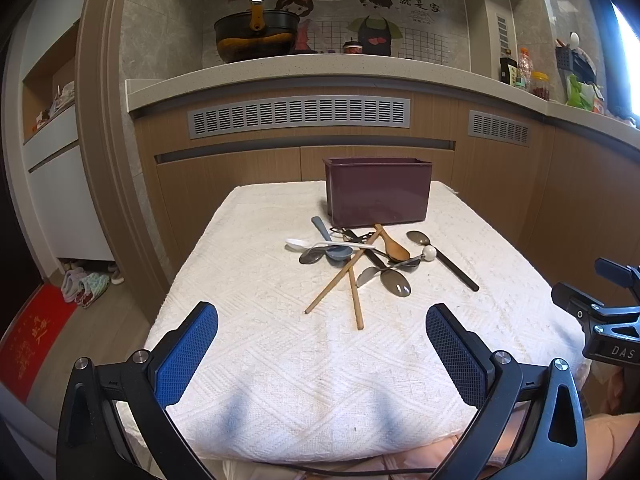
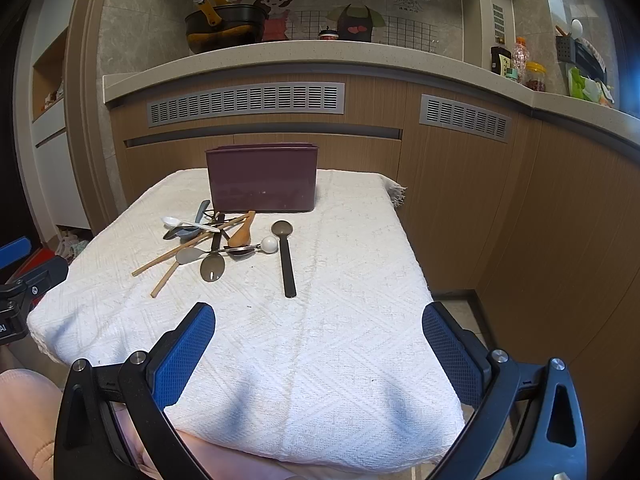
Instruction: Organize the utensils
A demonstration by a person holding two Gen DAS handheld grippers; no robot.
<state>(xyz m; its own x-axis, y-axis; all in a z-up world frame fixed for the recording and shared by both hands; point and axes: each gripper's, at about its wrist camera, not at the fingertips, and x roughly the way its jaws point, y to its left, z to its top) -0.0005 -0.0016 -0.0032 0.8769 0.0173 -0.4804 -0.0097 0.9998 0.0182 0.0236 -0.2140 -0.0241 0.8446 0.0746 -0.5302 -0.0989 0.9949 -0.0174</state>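
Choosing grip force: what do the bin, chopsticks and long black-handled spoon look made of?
Bin: likely plastic, opaque maroon, smooth walls with a dull sheen and moulded rim. Chopsticks: wood or bamboo, matte light tan, no shine. Black-handled spoon: bowl looks like polished metal, grey and reflective; handle matte black, plastic or coated, unclear which.

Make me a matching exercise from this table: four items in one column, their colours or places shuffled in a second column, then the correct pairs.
Column 1:
1. container
2. chopsticks
3. black-handled spoon
4. ceramic spoon

Column 2:
A. white, at the pile's left edge
B. dark purple, upright behind the pile
C. lying apart, to the right of the pile
D. light wood, crossed, the nearest part of the pile

Pairs: 1-B, 2-D, 3-C, 4-A
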